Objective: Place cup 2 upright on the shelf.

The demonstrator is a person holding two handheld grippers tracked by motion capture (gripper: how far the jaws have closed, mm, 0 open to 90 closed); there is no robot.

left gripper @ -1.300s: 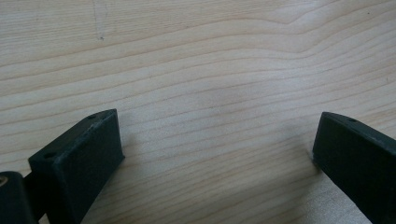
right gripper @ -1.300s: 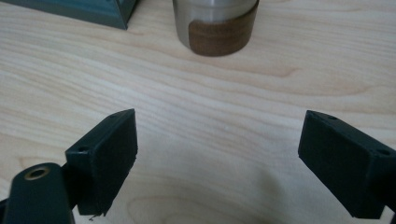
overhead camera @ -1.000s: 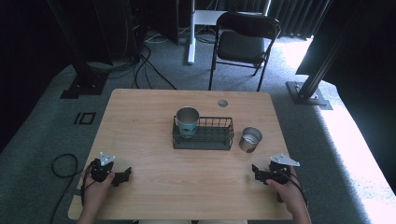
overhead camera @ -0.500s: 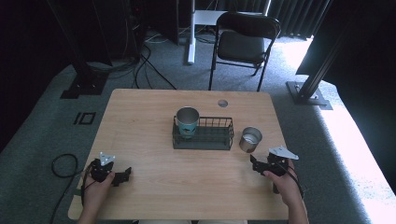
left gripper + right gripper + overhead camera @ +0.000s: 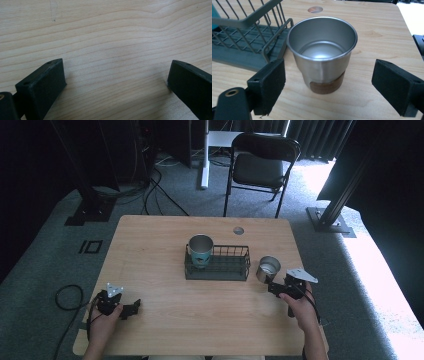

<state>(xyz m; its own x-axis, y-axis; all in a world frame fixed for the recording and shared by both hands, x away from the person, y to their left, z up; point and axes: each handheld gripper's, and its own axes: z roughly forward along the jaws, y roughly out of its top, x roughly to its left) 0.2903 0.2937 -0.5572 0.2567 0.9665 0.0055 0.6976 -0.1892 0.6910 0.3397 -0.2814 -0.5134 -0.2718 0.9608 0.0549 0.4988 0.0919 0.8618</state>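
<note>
**A:** Where does the steel cup [image 5: 322,53] stand in relation to the right gripper [image 5: 327,87]?

**B:** Straight ahead of it. In the right gripper view the cup rises upright on the table [image 5: 372,37] between and just beyond the two black jaws, which stand wide apart with nothing pressed between them. Neither pad touches the cup's wall.

**A:** And from above?

**B:** The high view puts the steel cup [image 5: 268,268] just beside the right end of the wire rack [image 5: 217,267], with the right gripper [image 5: 272,289] near it on the person's side, jaws pointing toward it. A second cup [image 5: 201,250], with a teal body, stands inside the rack at its left end.

**A:** Which hand is nearer?

**B:** The right, clearly. The left gripper [image 5: 131,309] rests well apart at the table's near left corner, released, its jaws spread over bare wood in the left gripper view [image 5: 112,72].

**A:** What does the coming move turn on?

**B:** Likely a short advance along the gripper's own line, so the jaws straddle the cup's vertical axis. The rack's corner sits close to the left jaw, so a drift that way could snag the wire.
</note>
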